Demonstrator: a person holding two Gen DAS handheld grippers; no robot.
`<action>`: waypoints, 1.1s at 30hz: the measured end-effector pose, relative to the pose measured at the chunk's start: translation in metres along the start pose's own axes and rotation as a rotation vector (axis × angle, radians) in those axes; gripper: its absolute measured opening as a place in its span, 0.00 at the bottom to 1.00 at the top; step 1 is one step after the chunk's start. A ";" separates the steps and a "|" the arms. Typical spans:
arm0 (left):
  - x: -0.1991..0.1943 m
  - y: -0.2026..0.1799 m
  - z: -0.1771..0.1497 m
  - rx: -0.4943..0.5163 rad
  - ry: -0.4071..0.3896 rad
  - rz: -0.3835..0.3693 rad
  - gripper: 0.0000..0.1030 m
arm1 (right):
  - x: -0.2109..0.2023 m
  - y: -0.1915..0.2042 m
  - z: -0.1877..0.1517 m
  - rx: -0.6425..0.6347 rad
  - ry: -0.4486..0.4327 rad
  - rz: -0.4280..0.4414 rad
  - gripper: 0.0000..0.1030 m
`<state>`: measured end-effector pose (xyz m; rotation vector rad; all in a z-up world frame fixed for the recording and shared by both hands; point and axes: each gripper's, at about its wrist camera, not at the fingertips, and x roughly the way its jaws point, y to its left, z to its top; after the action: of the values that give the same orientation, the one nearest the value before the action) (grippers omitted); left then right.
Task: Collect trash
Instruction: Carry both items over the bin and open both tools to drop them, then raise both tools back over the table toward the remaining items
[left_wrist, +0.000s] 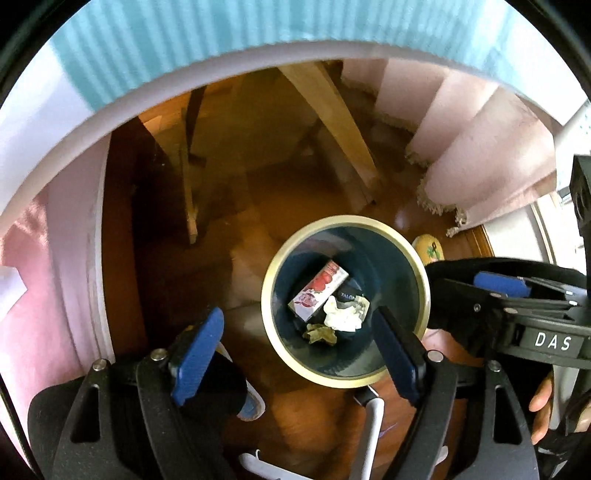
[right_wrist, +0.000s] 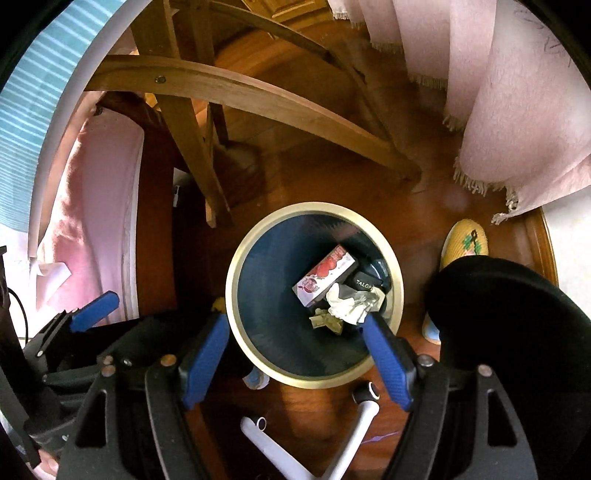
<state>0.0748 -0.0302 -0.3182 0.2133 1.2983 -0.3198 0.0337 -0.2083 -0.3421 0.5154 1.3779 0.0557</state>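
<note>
A round dark-blue trash bin with a pale rim stands on the wooden floor below both grippers. Inside lie a red-and-white carton, a crumpled white paper, a greenish crumpled scrap and a dark packet. My left gripper is open and empty above the bin's near rim. My right gripper is open and empty above the bin; it also shows at the right of the left wrist view.
Wooden chair legs stand behind the bin. Pink fringed cloth hangs at the right, more pink cloth at the left. A yellow slipper lies right of the bin. White tubes lie on the floor near me.
</note>
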 end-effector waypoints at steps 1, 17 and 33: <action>-0.002 0.002 0.000 -0.009 -0.006 0.003 0.78 | 0.000 0.000 0.000 -0.004 -0.001 -0.002 0.74; -0.058 0.025 -0.003 -0.111 -0.121 -0.016 0.78 | -0.034 0.023 -0.003 -0.121 -0.092 -0.062 0.74; -0.224 0.052 0.026 -0.067 -0.316 -0.042 0.79 | -0.201 0.124 -0.012 -0.586 -0.379 -0.039 0.74</action>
<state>0.0639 0.0346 -0.0965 0.0747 1.0005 -0.3307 0.0124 -0.1611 -0.1106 0.0017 0.9375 0.3057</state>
